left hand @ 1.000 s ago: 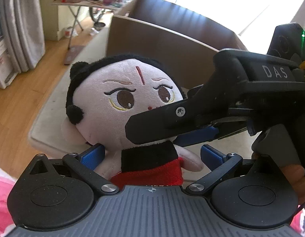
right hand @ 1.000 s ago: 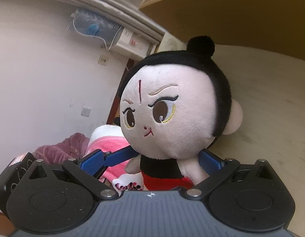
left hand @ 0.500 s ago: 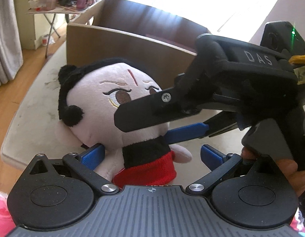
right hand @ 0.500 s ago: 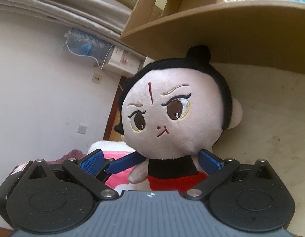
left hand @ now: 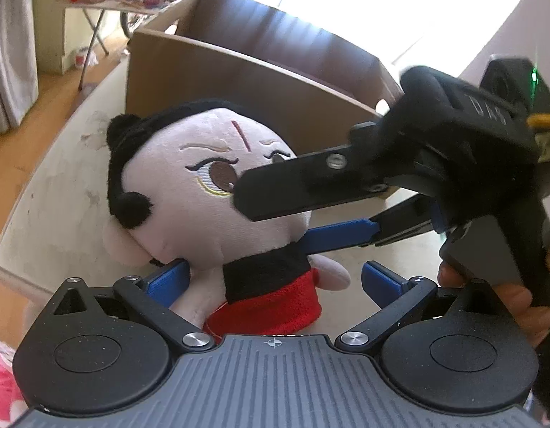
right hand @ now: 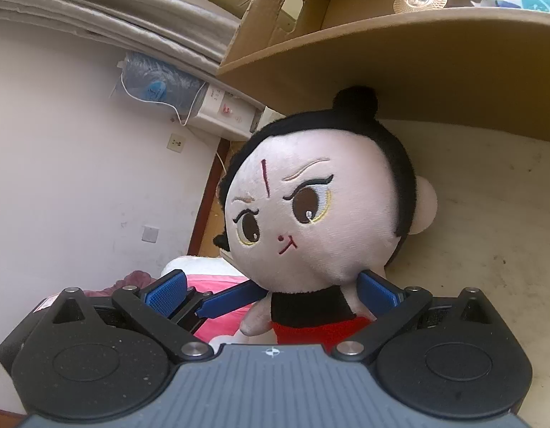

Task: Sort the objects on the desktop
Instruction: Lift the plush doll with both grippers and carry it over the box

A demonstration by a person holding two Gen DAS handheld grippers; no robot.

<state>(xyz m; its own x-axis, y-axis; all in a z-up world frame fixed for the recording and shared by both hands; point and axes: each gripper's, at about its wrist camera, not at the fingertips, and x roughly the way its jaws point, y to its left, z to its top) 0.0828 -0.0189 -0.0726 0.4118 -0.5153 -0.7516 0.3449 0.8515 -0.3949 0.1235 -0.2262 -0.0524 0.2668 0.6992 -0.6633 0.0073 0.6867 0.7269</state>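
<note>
Left gripper (left hand: pixel 275 278): pads spread wide either side of plush doll (left hand: pixel 218 207), not pinching. Doll sits upright on table (left hand: pixel 54 207) near its left edge, cardboard box (left hand: pixel 239 85) just behind. Right gripper (right hand: pixel 271 290): also spread round doll's neck, w/ one blue finger (left hand: pixel 339 233) at collar.

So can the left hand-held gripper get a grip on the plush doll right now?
Probably yes. The left hand-held gripper has its blue pads open on either side of the plush doll, around its body. The right hand-held gripper crosses the doll's face and neck, higher up.
</note>
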